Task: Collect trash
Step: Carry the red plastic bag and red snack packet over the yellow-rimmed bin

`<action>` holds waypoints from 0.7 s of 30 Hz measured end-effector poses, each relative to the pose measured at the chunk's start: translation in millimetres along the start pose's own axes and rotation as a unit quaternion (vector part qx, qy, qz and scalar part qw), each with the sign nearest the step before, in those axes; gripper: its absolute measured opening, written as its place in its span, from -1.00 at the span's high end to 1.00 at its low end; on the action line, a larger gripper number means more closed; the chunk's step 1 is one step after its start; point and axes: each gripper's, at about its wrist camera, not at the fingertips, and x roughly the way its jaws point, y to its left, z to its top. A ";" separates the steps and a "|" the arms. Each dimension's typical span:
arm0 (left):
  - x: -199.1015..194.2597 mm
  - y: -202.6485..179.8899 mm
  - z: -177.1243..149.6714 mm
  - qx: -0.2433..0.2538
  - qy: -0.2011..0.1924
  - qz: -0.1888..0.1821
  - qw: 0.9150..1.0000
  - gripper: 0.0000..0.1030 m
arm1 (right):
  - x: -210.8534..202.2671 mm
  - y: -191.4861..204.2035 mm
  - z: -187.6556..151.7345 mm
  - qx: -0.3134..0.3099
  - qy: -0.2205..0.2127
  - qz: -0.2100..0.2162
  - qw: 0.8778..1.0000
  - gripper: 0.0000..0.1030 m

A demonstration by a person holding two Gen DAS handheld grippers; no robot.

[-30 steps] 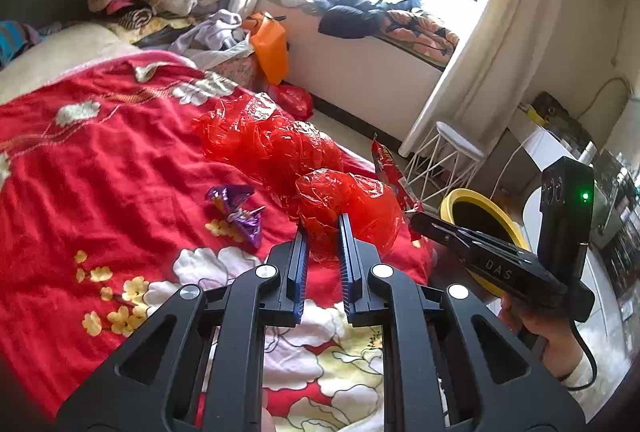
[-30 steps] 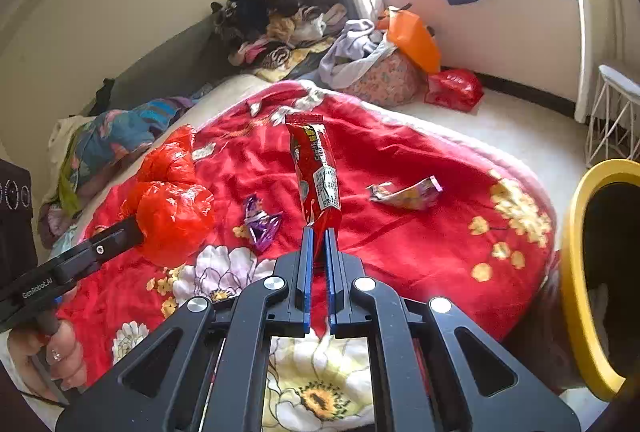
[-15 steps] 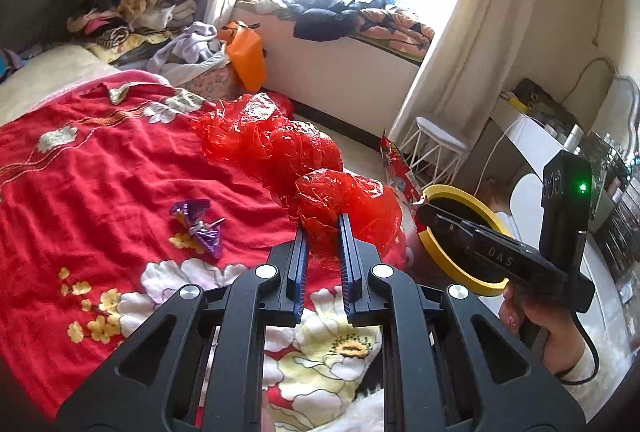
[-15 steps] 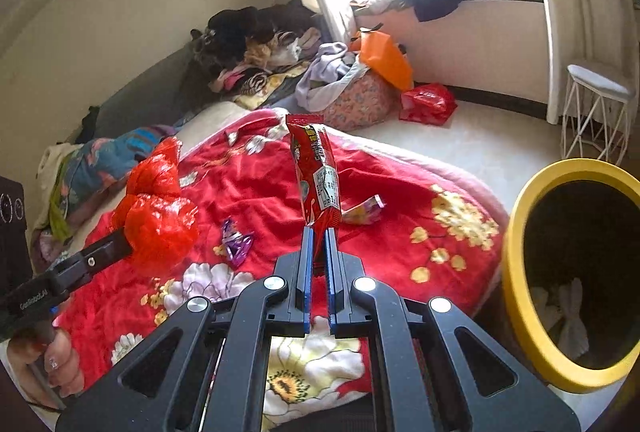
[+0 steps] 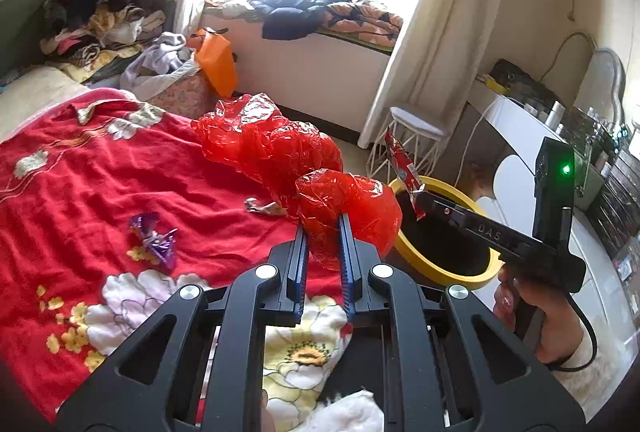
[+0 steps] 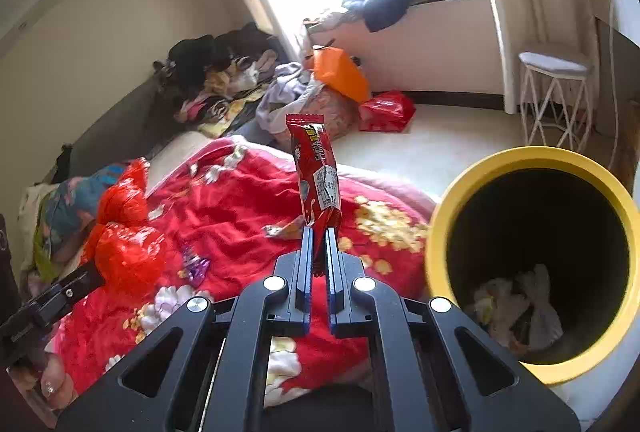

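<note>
My left gripper (image 5: 323, 222) is shut on a crumpled red plastic bag (image 5: 280, 160) and holds it above the bed's edge; the bag also shows in the right wrist view (image 6: 128, 240). My right gripper (image 6: 318, 236) is shut on a red snack wrapper (image 6: 316, 168) that stands upright; in the left wrist view the wrapper (image 5: 404, 168) hangs over the yellow trash bin (image 5: 486, 274). The bin (image 6: 440, 216) is at right, with trash inside. A purple wrapper (image 5: 154, 238) and a silver wrapper (image 5: 262, 207) lie on the red blanket (image 5: 80, 172).
A white wire stool (image 6: 554, 92) stands by the curtain. Clothes are piled at the bed's far end (image 5: 100, 16). An orange bag (image 5: 216, 60) and a red bag (image 6: 386, 110) sit on the floor by the window ledge. A white desk (image 5: 516, 124) is at right.
Both grippers have swung right, away from the bed and toward the yellow bin, each still holding its item. The bin now fills more of the right wrist view.
</note>
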 end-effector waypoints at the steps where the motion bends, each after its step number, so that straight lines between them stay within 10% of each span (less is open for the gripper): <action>1: 1.0 -1.7 0.3 0.001 0.000 -0.001 1.000 0.81 | -1.4 -2.5 -0.5 0.002 -0.002 -0.003 1.000 0.89; 21: 33.0 -45.5 -1.0 0.033 0.013 -0.034 0.999 0.81 | -28.0 -86.1 -6.2 0.092 -0.019 -0.079 0.992 0.89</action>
